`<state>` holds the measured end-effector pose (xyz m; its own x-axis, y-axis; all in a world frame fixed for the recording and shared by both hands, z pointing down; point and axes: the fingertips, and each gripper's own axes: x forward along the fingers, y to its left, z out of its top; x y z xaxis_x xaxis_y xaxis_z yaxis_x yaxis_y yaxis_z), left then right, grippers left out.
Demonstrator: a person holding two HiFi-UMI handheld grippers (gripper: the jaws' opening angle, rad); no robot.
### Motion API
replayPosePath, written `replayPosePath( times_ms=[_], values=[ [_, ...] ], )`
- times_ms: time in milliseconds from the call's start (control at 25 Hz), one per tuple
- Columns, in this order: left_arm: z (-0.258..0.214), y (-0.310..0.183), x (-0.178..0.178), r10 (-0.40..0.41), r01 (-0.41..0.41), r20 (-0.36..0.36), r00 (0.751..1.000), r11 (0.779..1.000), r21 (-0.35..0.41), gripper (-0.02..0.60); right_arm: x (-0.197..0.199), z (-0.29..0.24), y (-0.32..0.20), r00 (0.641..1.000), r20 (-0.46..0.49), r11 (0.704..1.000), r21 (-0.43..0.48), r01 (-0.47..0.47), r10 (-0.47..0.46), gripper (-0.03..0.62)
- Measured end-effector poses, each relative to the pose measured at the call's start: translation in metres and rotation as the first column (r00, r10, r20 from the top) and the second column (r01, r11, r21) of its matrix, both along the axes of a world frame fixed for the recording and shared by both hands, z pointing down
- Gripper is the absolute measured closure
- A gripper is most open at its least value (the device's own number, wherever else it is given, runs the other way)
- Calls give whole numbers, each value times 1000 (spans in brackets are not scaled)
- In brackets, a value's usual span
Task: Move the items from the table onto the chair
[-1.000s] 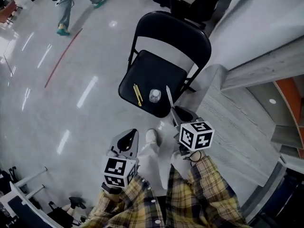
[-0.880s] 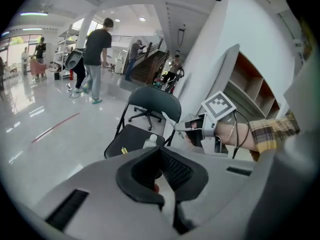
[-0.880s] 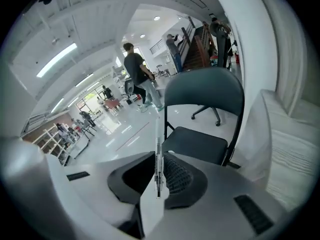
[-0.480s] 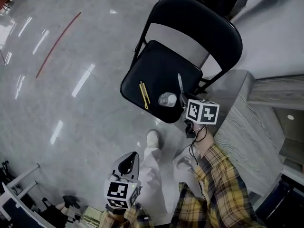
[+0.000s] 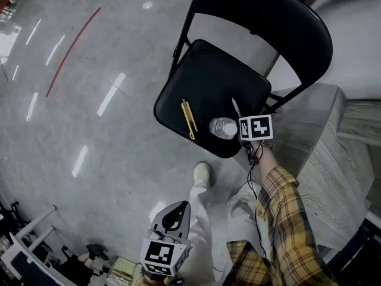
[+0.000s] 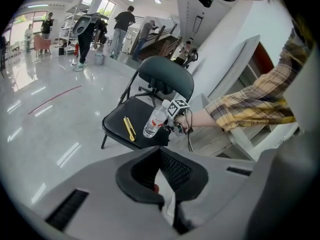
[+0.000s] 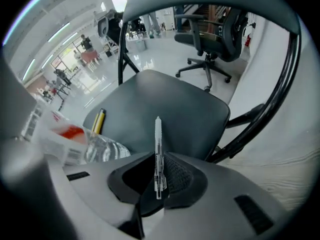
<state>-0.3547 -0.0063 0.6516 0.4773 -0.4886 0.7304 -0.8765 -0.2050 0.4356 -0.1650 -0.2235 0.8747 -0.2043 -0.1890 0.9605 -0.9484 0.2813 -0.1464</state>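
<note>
A black folding chair point(image 5: 208, 82) stands on the floor. On its seat lie a yellow utility knife point(image 5: 188, 118) and, beside it, a clear plastic water bottle point(image 5: 224, 127) standing upright. My right gripper point(image 7: 159, 184) hangs low over the seat's near right edge, right next to the bottle point(image 7: 92, 146). It is shut on a clear pen point(image 7: 158, 151) whose tip points out over the seat point(image 7: 175, 109). My left gripper point(image 5: 178, 212) is shut and empty, held low and well short of the chair point(image 6: 150, 91), above the floor.
A grey wood-grain surface point(image 5: 321, 154) adjoins the chair on the right. Glossy floor with a red line point(image 5: 71, 49) spreads to the left. People and office chairs point(image 6: 120, 26) stand far off. The person's shoe point(image 5: 202, 173) is just below the seat.
My right gripper has come down with the pen to the seat beside the bottle. My left gripper has sunk lower and stays shut. The head view has closed in on the chair.
</note>
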Motion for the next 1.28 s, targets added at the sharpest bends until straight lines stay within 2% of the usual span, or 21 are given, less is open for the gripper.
replayPosePath(
  times_ms=[200, 320, 640, 800, 920, 1000, 1160, 1280],
  values=[
    [14, -2, 9, 18, -18, 2, 1000, 1000, -18, 577, 5, 28, 12, 1000, -8, 999, -54, 2, -2, 530],
    [15, -4, 13, 18, -18, 3, 1000, 1000, -11, 577, 3, 30, 12, 1000, -6, 999, -52, 0, 0, 530],
    [-1, -11, 18, 28, -28, 12, 1000, 999, 26, 577, 6, 17, 7, 997, 35, 998, -23, -66, 67, 528],
    [-25, -16, 16, 37, -39, 26, 999, 997, 67, 578, 6, -6, 8, 990, 50, 992, -27, -127, 128, 528],
    [-50, -25, 13, 41, -45, 32, 999, 992, 116, 578, 5, -36, 5, 982, 68, 984, -5, -176, 176, 528],
    [-70, -34, 12, 41, -46, 33, 999, 987, 157, 577, -4, -67, -3, 976, 114, 981, 30, -190, 185, 528],
    [-118, -46, 15, 44, -50, 30, 999, 971, 234, 577, -29, -155, -16, 963, 242, 977, 145, -158, 120, 528],
    [-160, -53, 25, 57, -63, 31, 998, 953, 298, 578, -45, -233, -14, 942, 333, 960, 245, -133, 46, 528]
  ],
)
